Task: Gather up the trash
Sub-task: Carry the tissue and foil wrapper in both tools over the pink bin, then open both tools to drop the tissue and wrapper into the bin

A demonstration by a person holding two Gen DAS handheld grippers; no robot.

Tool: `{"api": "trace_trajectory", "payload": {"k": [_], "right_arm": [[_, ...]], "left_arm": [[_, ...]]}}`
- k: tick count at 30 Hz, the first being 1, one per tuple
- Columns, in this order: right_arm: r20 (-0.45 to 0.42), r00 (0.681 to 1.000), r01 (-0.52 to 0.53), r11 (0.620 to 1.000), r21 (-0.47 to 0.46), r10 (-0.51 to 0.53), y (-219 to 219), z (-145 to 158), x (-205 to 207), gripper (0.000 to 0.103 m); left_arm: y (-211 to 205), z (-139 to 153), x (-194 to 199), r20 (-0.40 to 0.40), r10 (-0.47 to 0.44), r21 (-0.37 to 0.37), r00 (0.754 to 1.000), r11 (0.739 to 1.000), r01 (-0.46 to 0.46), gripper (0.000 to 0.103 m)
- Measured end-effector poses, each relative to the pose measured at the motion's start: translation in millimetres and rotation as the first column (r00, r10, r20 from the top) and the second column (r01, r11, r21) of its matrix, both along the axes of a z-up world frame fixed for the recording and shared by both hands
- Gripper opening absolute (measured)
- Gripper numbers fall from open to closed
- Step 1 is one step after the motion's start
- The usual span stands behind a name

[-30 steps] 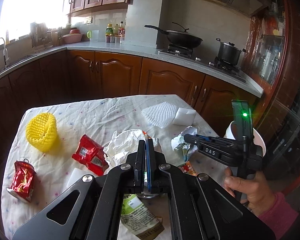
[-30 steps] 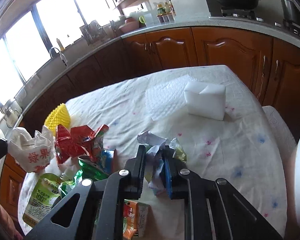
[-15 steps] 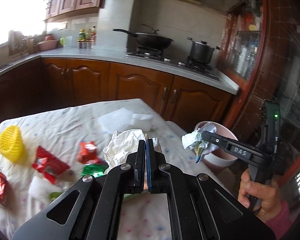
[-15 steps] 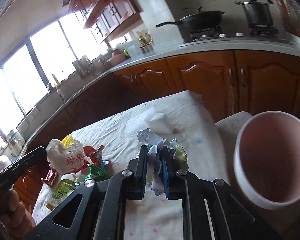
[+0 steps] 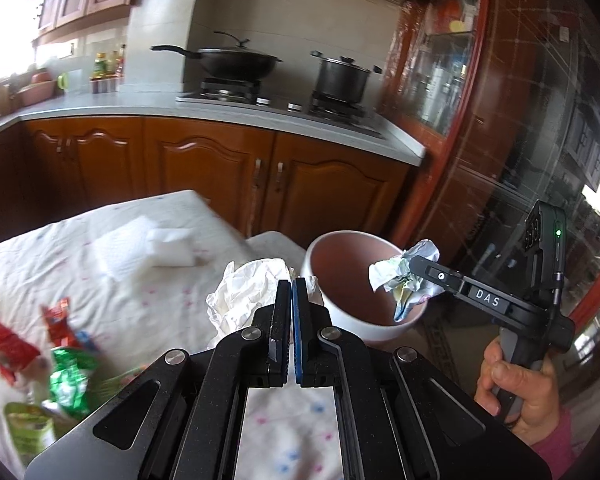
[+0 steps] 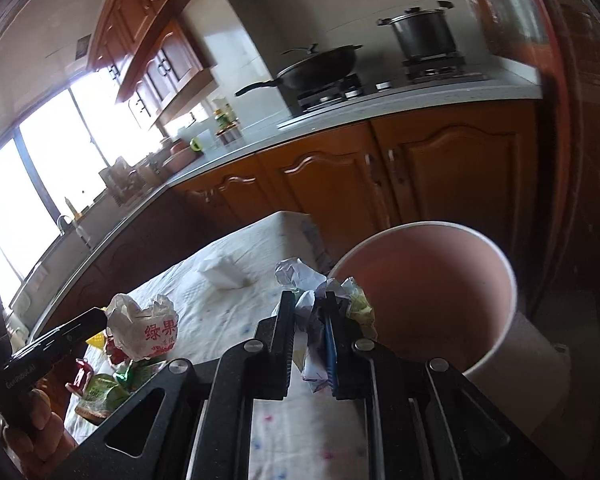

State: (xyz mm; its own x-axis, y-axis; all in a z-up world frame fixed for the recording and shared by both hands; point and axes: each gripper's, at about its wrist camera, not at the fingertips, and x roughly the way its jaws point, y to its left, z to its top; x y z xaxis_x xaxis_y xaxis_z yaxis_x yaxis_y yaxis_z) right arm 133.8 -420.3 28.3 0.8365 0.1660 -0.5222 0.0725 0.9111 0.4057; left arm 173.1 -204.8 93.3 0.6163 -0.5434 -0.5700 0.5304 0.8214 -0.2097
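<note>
Trash in both grippers at the pink bin

Crumpled white plastic bag (image 5: 249,295) sits pinched in our left gripper (image 5: 291,292), whose jaws are pressed together on its thin film; from the right wrist view the same bag (image 6: 143,331) shows red printed characters and hangs off the gripper tip above the table. Our right gripper (image 6: 309,312) is clamped on a wad of crumpled paper (image 6: 300,276) mixed with a bit of green wrapper, the jaws held slightly apart by the wad. In the left wrist view that wad (image 5: 402,280) hangs over the mouth of the pink bin (image 5: 342,322), at about 3 o'clock from our left gripper's tip. A hand (image 5: 520,392) in a pink sleeve grips the right tool's handle at 4 o'clock.

We see the bin (image 6: 496,336) standing just off the table's edge, at 2 o'clock from the right gripper. On the white speckled tablecloth (image 5: 140,280), a white foam block (image 5: 171,247) lies at 11 o'clock, while red wrappers (image 5: 8,350) and green wrappers (image 5: 70,380) lie blurred at 9 o'clock. A wok (image 5: 236,62) and a lidded pot (image 5: 342,76) stand on the stove at 12 o'clock.
</note>
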Motion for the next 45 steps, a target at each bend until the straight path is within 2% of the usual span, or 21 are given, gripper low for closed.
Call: {"api": "trace_trajectory", "payload": {"k": [7, 12, 18, 23, 32, 34, 37, 39, 41, 42, 44, 45], "right_arm": [[-0.009, 0.998, 0.064, 0.998, 0.019, -0.064, -36.6, -5.0, -0.8, 0.013], [-0.023, 0.996, 0.089, 0.995, 0.033, -0.089, -54.5, -10.1, 4.7, 0.014], [-0.057, 0.993, 0.108, 0.993, 0.041, -0.105, -70.8, -20.5, 11.2, 0.014], [-0.092, 0.99, 0.115, 0.993, 0.039, -0.111, -77.9, -30.6, 18.0, 0.015], [-0.138, 0.983, 0.127, 0.991, 0.031, -0.122, -86.0, -43.0, 27.1, 0.018], [-0.144, 0.981, 0.133, 0.991, 0.034, -0.127, -87.6, -44.9, 27.8, 0.021], [-0.148, 0.98, 0.144, 0.988, 0.051, -0.135, -91.6, -46.3, 25.7, 0.032], [-0.145, 0.979, 0.155, 0.986, 0.055, -0.146, -93.6, -45.9, 22.5, 0.042], [-0.141, 0.979, 0.155, 0.986, 0.064, -0.145, -93.8, -45.2, 21.0, 0.042], [-0.138, 0.979, 0.157, 0.985, 0.065, -0.147, -93.4, -44.3, 20.0, 0.042], [-0.132, 0.98, 0.156, 0.985, 0.068, -0.146, -92.6, -42.5, 19.6, 0.042], [-0.126, 0.981, 0.155, 0.985, 0.074, -0.145, -92.2, -41.3, 18.5, 0.043]], "left_arm": [[-50.2, -3.1, 24.2, -0.052, -0.071, -0.026, 0.996, 0.997, 0.07, 0.001], [-82.2, -17.4, 46.4, -0.116, -0.105, -0.039, 0.988, 0.994, 0.101, 0.001], [-122.4, -35.8, 65.6, -0.164, -0.128, -0.014, 0.978, 0.992, 0.127, 0.001], [-140.6, -50.6, 76.1, -0.211, -0.139, 0.004, 0.968, 0.99, 0.143, 0.001], [-162.2, -64.7, 81.1, -0.248, -0.185, 0.012, 0.951, 0.981, 0.194, 0.002], [-164.4, -65.8, 81.6, -0.257, -0.192, 0.004, 0.947, 0.98, 0.2, 0.004], [-159.5, -65.4, 81.3, -0.262, -0.191, -0.011, 0.946, 0.981, 0.195, 0.013], [-155.1, -63.8, 80.8, -0.26, -0.189, -0.02, 0.947, 0.982, 0.19, 0.013], [-150.4, -63.0, 80.6, -0.258, -0.181, -0.022, 0.949, 0.983, 0.181, 0.018], [-147.4, -61.5, 80.3, -0.257, -0.179, -0.028, 0.95, 0.984, 0.178, 0.024], [-141.2, -59.7, 79.2, -0.244, -0.171, -0.026, 0.955, 0.985, 0.17, 0.03], [-138.2, -58.3, 78.8, -0.24, -0.158, -0.02, 0.958, 0.987, 0.158, 0.042]]}}
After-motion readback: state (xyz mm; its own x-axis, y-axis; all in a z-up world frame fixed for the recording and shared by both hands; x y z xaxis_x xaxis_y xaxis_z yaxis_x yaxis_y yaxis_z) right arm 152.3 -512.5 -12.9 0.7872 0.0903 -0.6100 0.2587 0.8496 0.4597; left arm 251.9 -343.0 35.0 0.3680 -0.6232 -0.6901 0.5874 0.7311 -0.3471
